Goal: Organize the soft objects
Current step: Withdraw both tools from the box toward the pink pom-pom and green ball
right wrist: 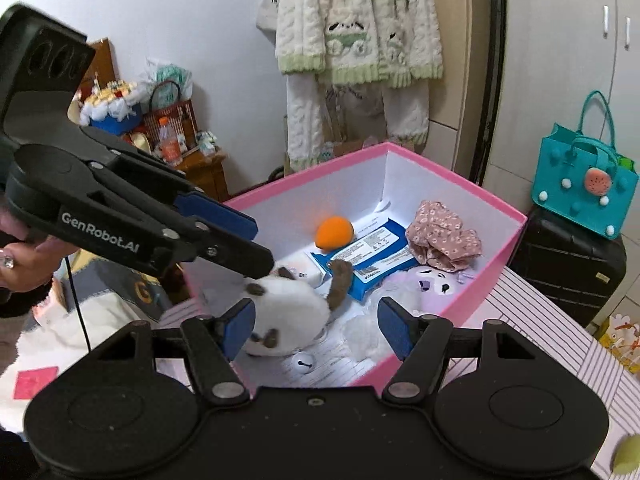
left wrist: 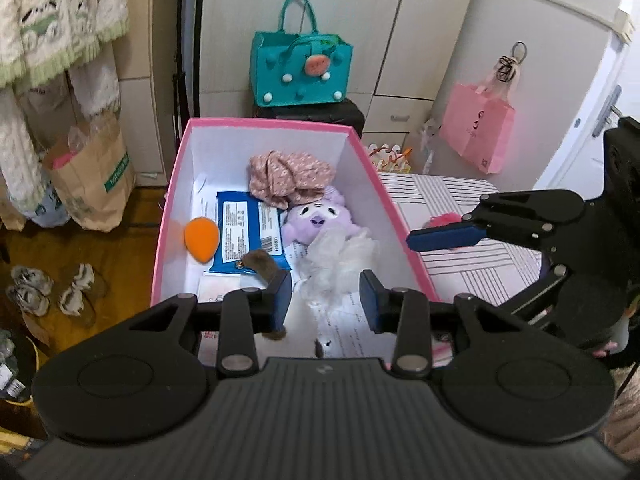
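A pink box with white inner walls holds a purple plush, a pink floral cloth, an orange egg-shaped sponge, a blue wipes pack and a white plush with brown paws. My left gripper is open over the box's near end, just above the white plush; it also shows in the right wrist view. My right gripper is open and empty at the box's near rim; in the left wrist view it hovers over the striped surface.
The box sits on a striped table. A teal bag rests on a black suitcase behind it. A pink bag hangs on the cabinet. Knitwear hangs at the wall. Shoes lie on the floor.
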